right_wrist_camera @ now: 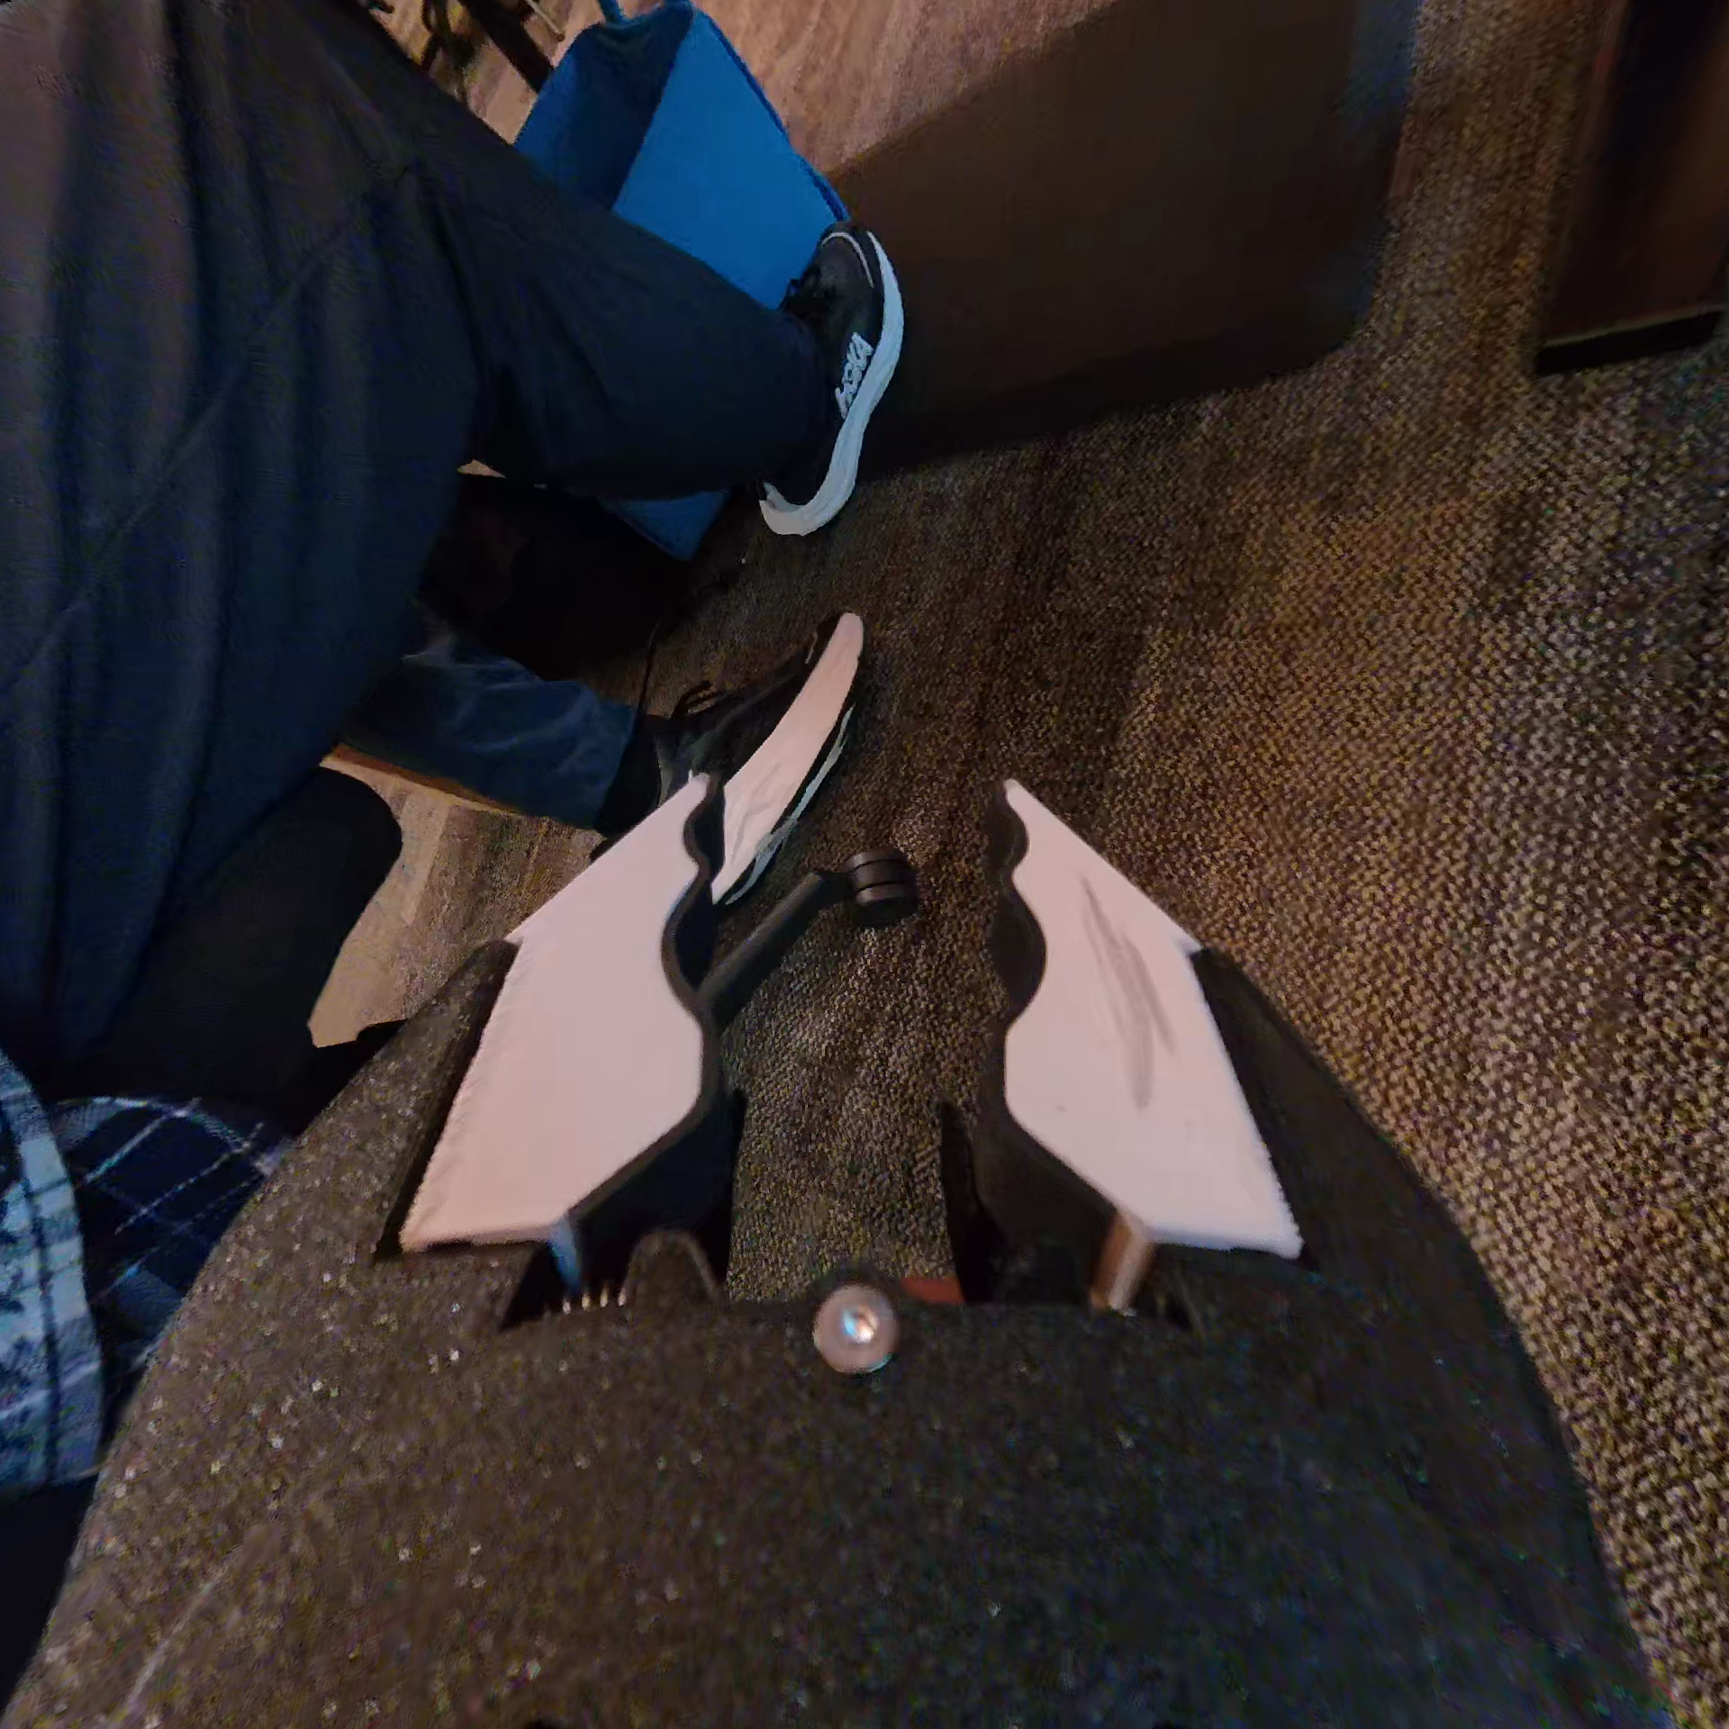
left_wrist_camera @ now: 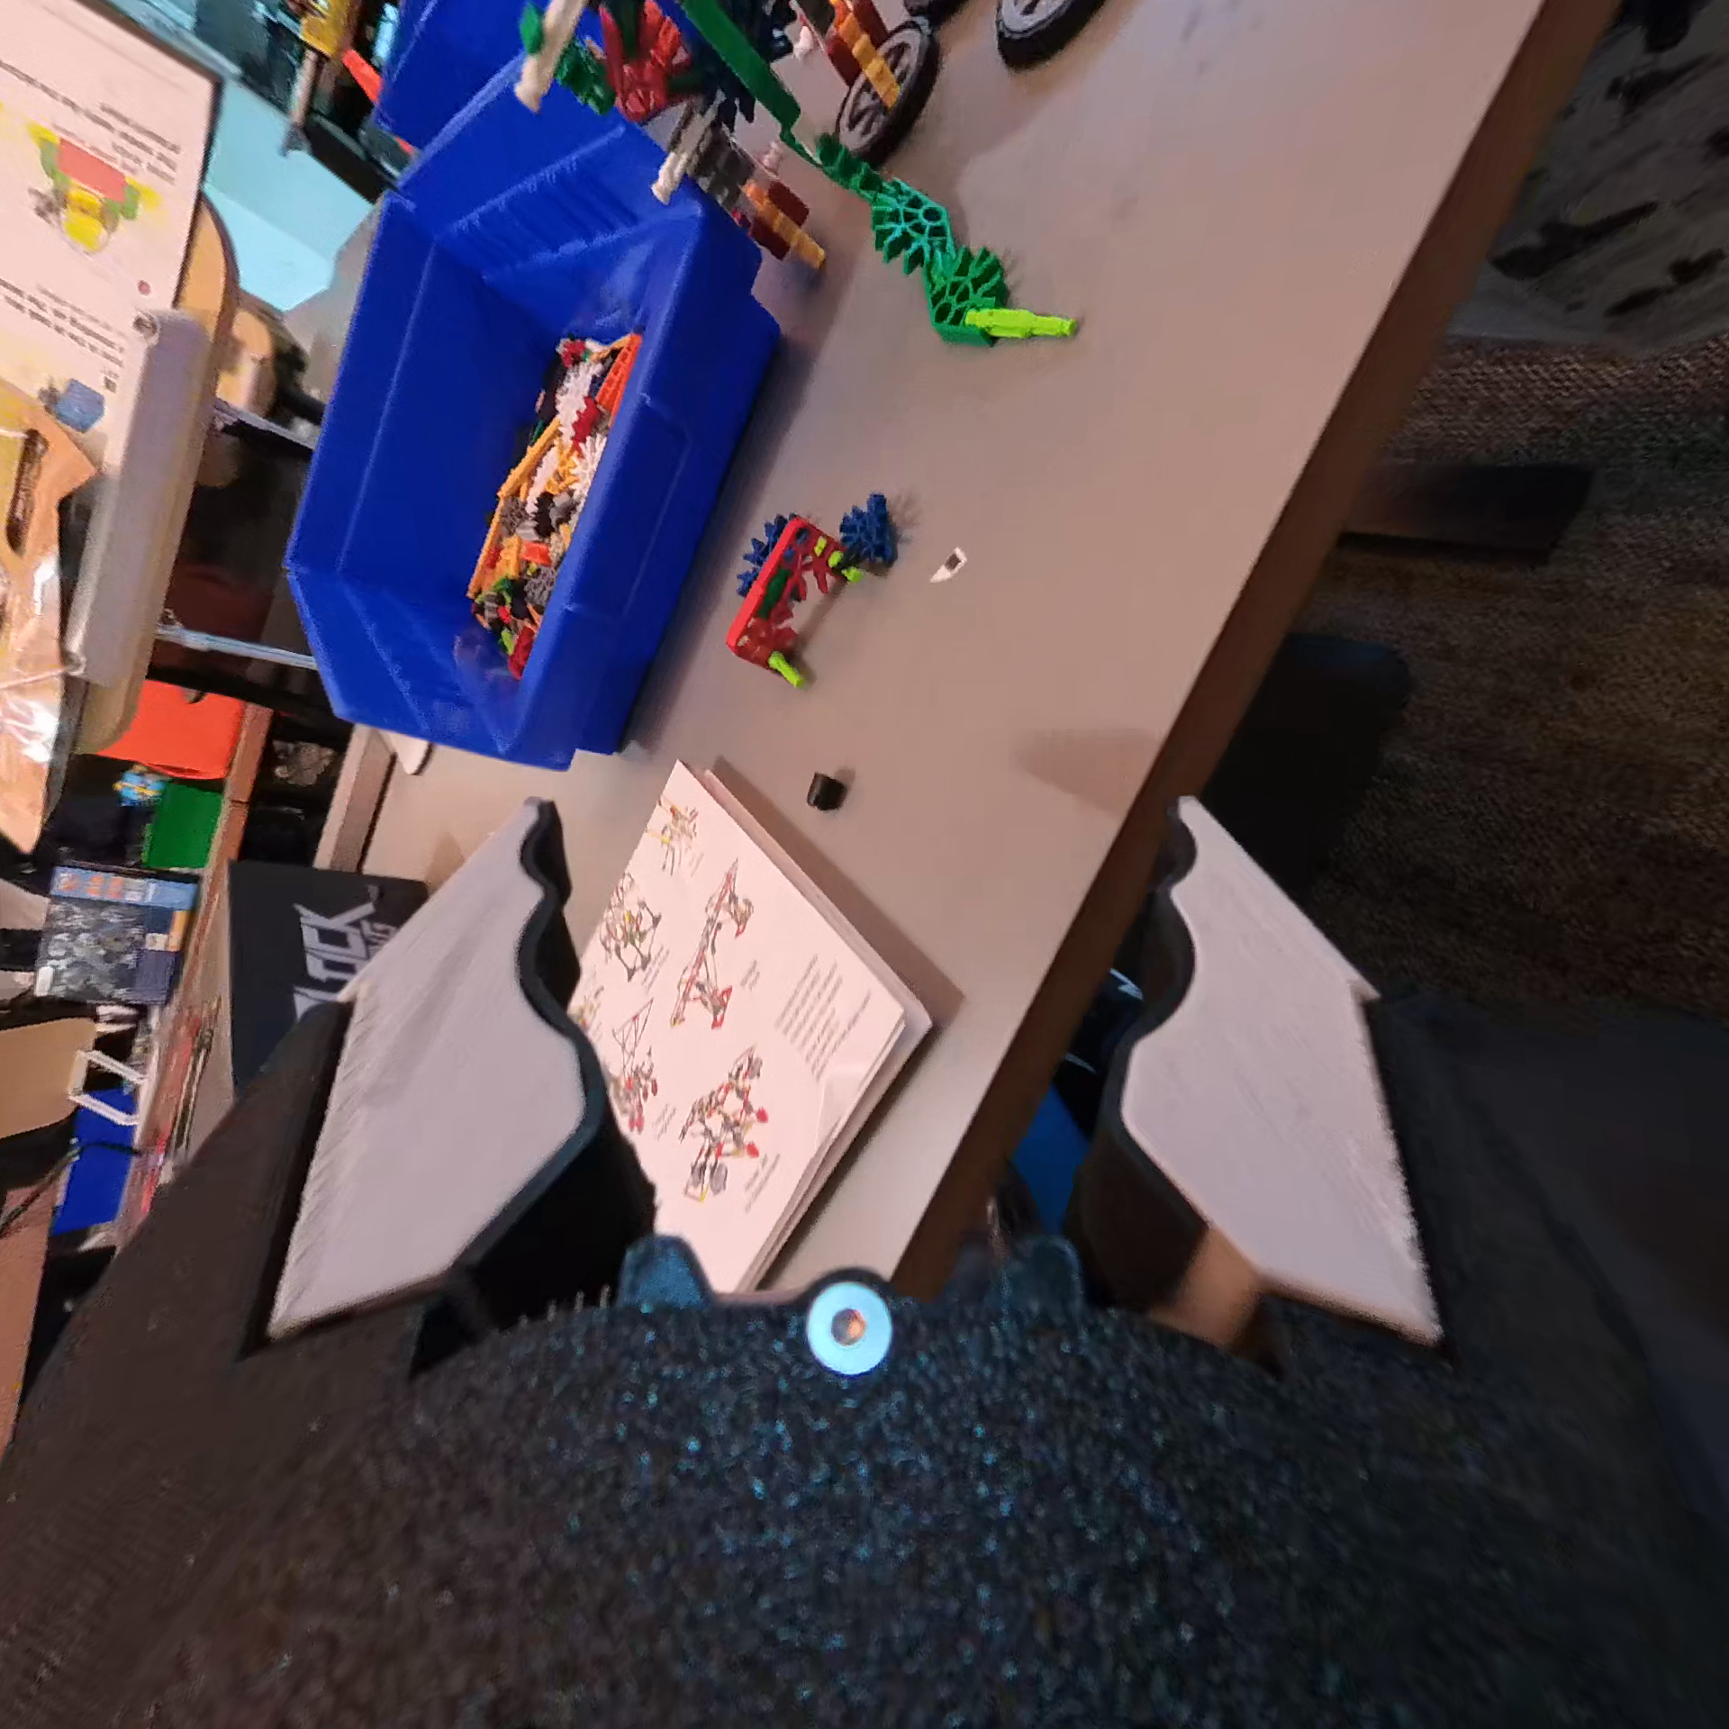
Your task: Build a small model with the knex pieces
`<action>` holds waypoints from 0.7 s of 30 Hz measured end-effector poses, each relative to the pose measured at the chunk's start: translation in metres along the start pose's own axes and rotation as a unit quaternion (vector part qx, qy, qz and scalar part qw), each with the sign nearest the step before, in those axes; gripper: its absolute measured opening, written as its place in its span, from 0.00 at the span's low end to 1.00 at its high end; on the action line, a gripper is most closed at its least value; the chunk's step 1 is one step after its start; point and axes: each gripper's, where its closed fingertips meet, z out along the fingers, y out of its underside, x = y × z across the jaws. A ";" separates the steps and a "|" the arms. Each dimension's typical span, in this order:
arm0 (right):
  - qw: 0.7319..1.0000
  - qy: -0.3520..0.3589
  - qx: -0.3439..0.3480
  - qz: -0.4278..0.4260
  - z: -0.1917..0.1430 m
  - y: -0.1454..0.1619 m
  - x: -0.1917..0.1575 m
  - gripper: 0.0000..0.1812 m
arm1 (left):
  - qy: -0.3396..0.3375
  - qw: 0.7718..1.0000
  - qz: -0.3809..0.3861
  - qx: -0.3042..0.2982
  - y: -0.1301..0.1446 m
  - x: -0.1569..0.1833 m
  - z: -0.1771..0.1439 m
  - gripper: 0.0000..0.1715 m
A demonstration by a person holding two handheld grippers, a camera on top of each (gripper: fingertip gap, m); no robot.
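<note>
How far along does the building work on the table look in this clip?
Done: a small red and blue model and a green chain of pieces lie built on the table. In hand: nothing; the left gripper is open above the booklet, the right gripper open over carpet. Left: the blue bin holds loose pieces.

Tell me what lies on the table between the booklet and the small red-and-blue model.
In the left wrist view, one small black piece lies between the booklet and the red-and-blue model.
</note>
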 end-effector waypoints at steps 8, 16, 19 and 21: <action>0.999 0.007 0.028 0.034 0.004 0.014 0.013 0.32 | 0.014 0.999 -0.045 -0.010 0.007 0.004 0.031 0.83; 0.995 -0.007 0.045 0.086 0.016 0.038 0.017 0.31 | 0.056 0.997 -0.047 -0.030 0.026 0.018 0.057 0.92; 0.995 -0.003 0.041 0.086 0.014 0.041 0.019 0.32 | 0.062 0.997 -0.020 -0.032 0.024 0.020 0.060 0.92; 0.996 -0.001 0.038 0.085 0.010 0.040 0.018 0.32 | 0.078 0.996 -0.028 -0.039 0.026 0.022 0.063 0.92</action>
